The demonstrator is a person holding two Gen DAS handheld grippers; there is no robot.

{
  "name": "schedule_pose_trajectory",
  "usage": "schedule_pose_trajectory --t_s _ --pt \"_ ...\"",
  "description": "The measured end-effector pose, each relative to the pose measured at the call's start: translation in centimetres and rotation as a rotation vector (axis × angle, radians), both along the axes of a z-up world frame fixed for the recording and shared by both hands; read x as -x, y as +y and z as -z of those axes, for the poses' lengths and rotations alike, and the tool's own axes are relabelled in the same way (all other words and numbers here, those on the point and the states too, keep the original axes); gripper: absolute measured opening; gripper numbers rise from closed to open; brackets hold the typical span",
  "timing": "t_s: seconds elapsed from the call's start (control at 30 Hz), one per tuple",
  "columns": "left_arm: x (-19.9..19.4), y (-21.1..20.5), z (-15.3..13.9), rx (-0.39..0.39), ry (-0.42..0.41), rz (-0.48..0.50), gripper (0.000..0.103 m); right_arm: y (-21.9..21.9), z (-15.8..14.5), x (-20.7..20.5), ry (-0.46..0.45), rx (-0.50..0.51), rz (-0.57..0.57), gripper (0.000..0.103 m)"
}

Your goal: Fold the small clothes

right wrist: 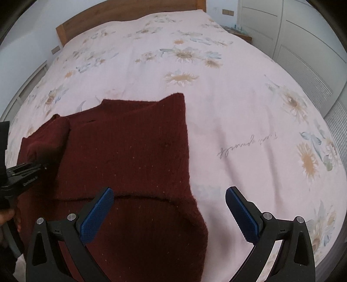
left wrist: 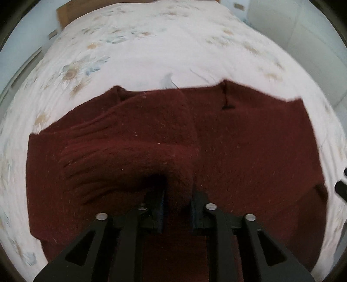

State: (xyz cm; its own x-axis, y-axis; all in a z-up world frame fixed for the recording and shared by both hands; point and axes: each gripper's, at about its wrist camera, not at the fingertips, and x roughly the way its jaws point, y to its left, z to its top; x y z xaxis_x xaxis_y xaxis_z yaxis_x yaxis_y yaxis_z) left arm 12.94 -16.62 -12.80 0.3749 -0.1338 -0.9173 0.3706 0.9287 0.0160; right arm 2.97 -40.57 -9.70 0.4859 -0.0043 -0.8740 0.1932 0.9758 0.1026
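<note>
The dark red knitted sweater [left wrist: 249,141] lies flat on the flowered pink bedsheet [right wrist: 227,97] bearing unreadable cursive writing [right wrist: 247,145], its sleeve [left wrist: 130,164] clamped in the left gripper [left wrist: 177,195], while the right gripper [right wrist: 169,208] stands wide apart above its edge.

A bedroom: floral-covered bed [right wrist: 216,108], wooden headboard [right wrist: 130,17], wardrobe [right wrist: 292,43].

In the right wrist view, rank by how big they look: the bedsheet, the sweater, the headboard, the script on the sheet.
1. Bedsheet, fills most of the view.
2. Sweater.
3. Headboard, though far off, so it looks smaller than it is.
4. Script, smallest.
</note>
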Motion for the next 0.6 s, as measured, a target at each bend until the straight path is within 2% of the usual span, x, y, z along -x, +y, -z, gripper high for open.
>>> schedule_pose_trajectory --t_s 0.07,0.13,0.2,0.27,0.33,0.4,0.47,0.6 --pt "0.2 -0.2 0.3 -0.025 0.003 0.011 0.026 0.0 0.1 0.1 -0.003 -0.011 0.003 0.103" --pt "0.1 -0.1 0.4 -0.027 0.015 -0.003 0.037 -0.1 0.0 0.3 -0.008 -0.021 0.003 0.103" --pt "0.2 -0.1 0.3 -0.029 0.028 -0.003 0.059 -0.1 0.0 0.6 -0.009 -0.023 0.001 0.103" --pt "0.6 -0.1 0.2 -0.035 0.035 0.004 0.071 -0.1 -0.1 0.7 -0.012 -0.022 -0.002 0.103" --pt "1.1 0.2 0.0 -0.035 0.041 0.018 0.076 -0.1 -0.1 0.8 -0.014 -0.018 -0.010 0.103" --pt "1.6 0.6 0.2 -0.036 0.047 0.023 0.092 -0.2 0.1 0.9 -0.007 -0.015 -0.010 0.103" --pt "2.1 1.2 0.3 -0.033 0.050 0.027 0.102 -0.2 0.3 1.0 0.000 -0.019 -0.008 0.103" --pt "3.5 3.4 0.3 -0.006 0.056 0.040 0.102 0.1 0.7 1.4 0.005 -0.026 -0.014 0.103"
